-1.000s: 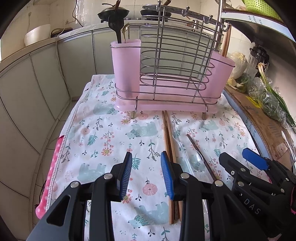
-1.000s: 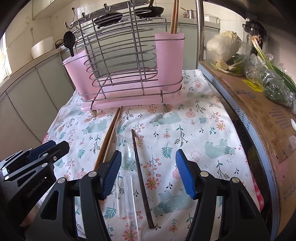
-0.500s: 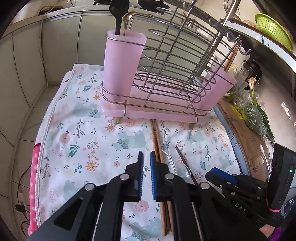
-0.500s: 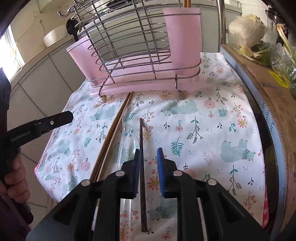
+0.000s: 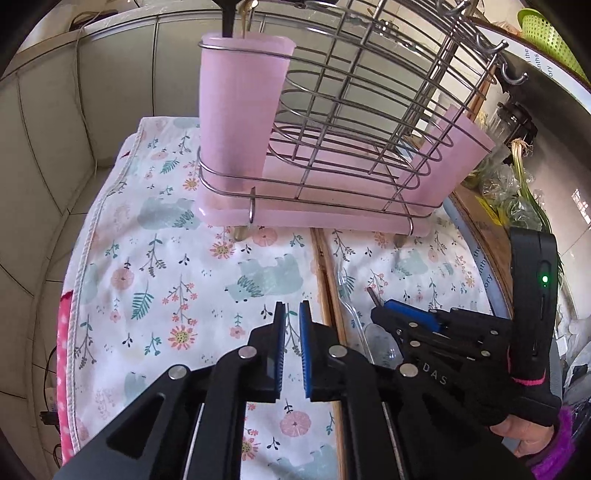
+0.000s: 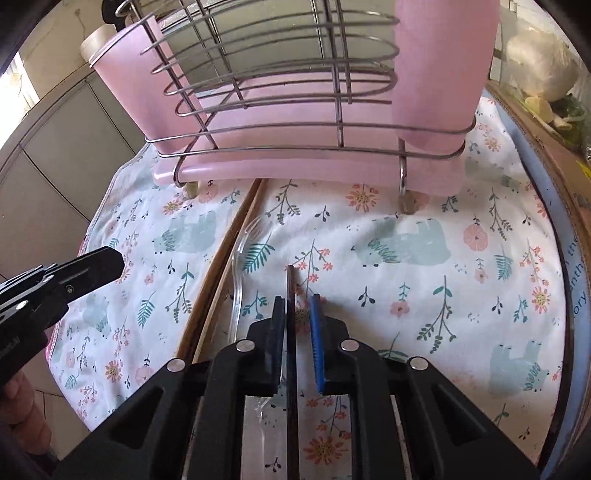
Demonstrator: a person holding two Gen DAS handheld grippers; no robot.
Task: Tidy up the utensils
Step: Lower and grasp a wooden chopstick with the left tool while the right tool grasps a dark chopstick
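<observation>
A wire rack (image 5: 362, 122) with two pink cups (image 5: 240, 110) stands at the back of a floral cloth (image 5: 177, 266); it also shows in the right wrist view (image 6: 295, 92). A pair of wooden chopsticks (image 6: 221, 273), a clear plastic spoon (image 6: 238, 266) and a dark chopstick (image 6: 291, 295) lie in front of it. My right gripper (image 6: 298, 314) has its jaws nearly closed around the dark chopstick, low over the cloth. My left gripper (image 5: 290, 317) is almost shut and empty, just left of the wooden chopsticks (image 5: 325, 273).
A cardboard-topped counter edge (image 6: 546, 155) runs along the right with vegetables in bags (image 5: 517, 192). Grey cabinet panels (image 5: 55, 110) lie to the left and behind. A black ladle (image 5: 229, 14) stands in the left pink cup.
Both grippers have closed from wide open and moved forward toward the rack. The right gripper has come down around the dark chopstick.
</observation>
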